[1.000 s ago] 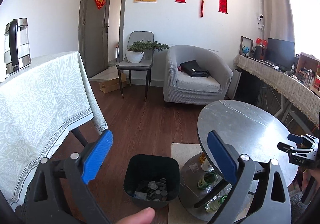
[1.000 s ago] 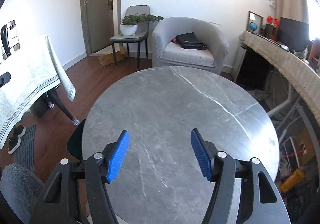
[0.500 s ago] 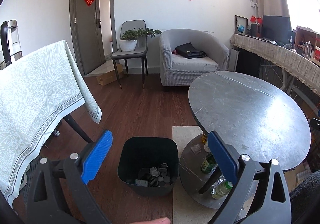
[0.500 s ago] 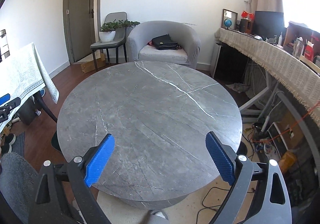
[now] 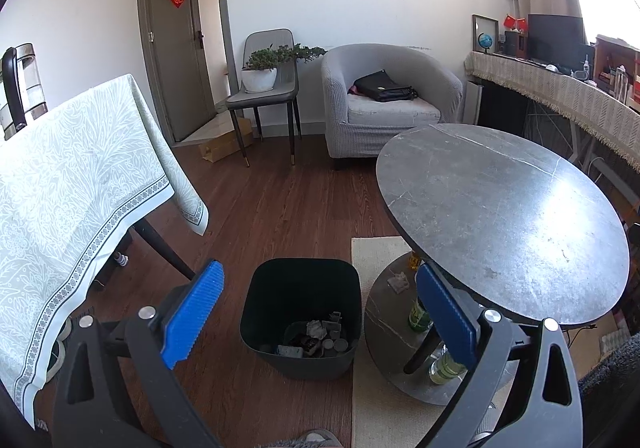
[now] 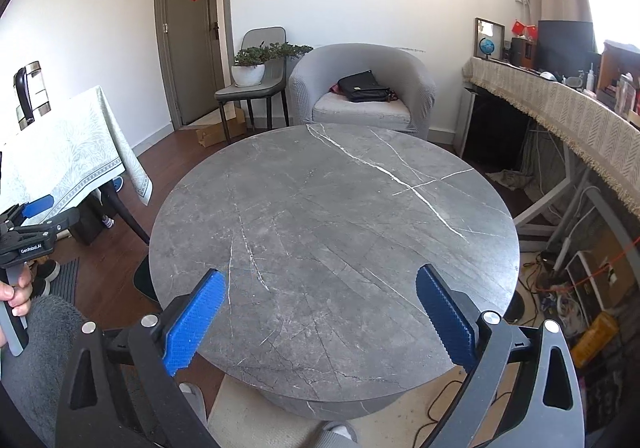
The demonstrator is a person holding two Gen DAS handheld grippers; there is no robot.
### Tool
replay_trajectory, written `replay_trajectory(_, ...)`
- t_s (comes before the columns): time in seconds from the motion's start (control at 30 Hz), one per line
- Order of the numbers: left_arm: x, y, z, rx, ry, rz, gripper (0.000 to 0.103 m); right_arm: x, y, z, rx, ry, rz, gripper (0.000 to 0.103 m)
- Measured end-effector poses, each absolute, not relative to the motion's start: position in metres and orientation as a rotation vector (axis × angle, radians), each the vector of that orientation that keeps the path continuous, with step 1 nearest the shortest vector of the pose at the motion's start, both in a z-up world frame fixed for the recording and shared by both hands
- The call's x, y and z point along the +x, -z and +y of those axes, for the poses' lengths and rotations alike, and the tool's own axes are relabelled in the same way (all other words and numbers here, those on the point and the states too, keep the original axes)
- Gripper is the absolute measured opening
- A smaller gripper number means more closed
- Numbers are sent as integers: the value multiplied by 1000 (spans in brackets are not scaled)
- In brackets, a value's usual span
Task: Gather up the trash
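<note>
Below the wide-open, empty left gripper (image 5: 320, 312), the black plastic bin (image 5: 300, 314) holds the trash; both grippers, the right gripper (image 6: 320, 314) also spread empty, have pulled back from the bare round grey marble table (image 6: 336, 228), so collecting looks finished.

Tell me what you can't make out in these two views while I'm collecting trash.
- Bin contents, left view: small grey scraps, too small to name.
- Bottles on the table's lower shelf, left view: partly hidden by the left gripper finger and tabletop.
- Bin in right view: only a dark sliver shows past the tabletop edge.
- Right gripper: open, nothing between the fingers.
</note>
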State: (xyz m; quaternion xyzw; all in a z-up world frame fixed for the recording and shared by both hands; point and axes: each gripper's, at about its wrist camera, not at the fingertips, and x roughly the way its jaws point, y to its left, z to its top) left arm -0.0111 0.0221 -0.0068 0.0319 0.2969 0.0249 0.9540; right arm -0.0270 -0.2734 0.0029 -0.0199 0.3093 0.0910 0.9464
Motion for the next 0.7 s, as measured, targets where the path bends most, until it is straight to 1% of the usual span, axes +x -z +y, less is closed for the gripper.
replay_trajectory(0.7,-11,7,24,48,-63,618,99,-30,-4,-269,-46,-222,628,97)
